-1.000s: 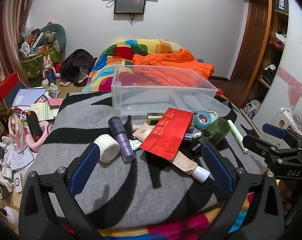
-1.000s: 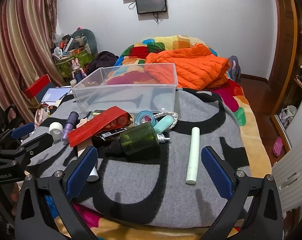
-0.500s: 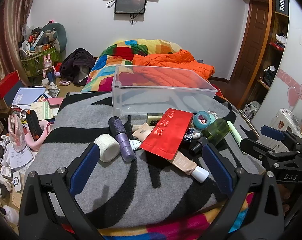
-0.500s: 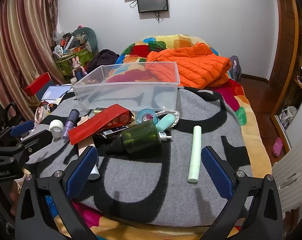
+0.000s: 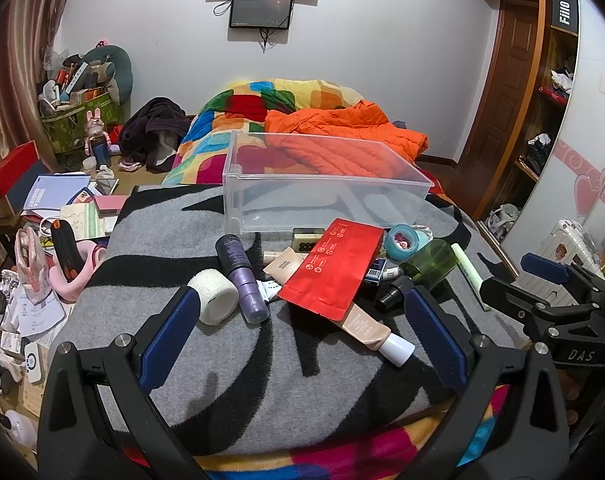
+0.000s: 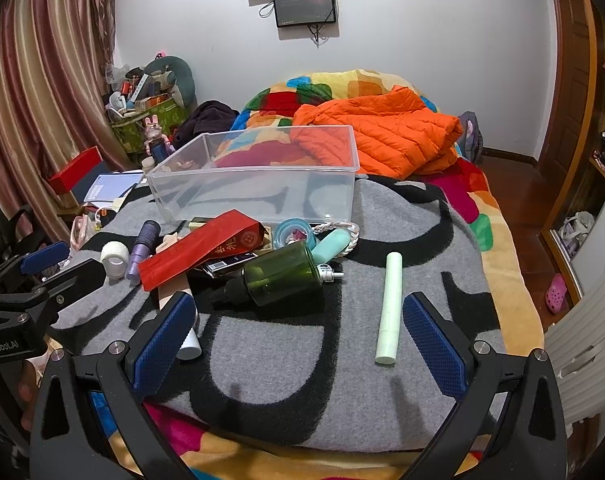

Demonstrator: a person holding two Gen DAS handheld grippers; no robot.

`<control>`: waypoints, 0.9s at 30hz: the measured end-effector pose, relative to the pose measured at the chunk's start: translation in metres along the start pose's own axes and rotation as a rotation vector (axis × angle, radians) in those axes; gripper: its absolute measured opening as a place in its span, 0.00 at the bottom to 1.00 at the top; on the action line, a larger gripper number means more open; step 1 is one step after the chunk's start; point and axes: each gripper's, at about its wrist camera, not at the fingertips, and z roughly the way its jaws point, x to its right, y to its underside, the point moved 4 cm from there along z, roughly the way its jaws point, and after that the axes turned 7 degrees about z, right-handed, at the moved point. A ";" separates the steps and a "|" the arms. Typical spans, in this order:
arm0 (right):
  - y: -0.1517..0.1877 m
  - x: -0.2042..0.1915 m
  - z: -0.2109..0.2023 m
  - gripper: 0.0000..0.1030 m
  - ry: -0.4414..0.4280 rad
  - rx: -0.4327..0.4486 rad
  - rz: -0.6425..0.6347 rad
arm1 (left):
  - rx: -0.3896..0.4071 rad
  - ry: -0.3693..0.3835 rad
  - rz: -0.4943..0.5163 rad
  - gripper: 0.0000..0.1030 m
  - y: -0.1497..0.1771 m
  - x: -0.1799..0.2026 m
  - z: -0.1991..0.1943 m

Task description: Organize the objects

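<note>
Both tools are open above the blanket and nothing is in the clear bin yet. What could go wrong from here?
1. The red packet lies across other items; lifting it may drag them.
2. The green bottle lies on its side on soft blanket, so a pinch may roll it.
3. The pale green tube lies nearest the bed's right side; a nudge from the right tool might push it off.
</note>
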 end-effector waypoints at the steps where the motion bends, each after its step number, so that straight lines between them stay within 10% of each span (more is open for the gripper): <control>1: 0.000 0.000 0.000 1.00 0.000 0.001 0.000 | 0.000 0.000 0.000 1.00 0.000 0.001 0.000; 27: -0.007 0.006 0.005 1.00 0.007 -0.003 0.009 | -0.002 0.003 -0.029 1.00 -0.003 -0.019 0.006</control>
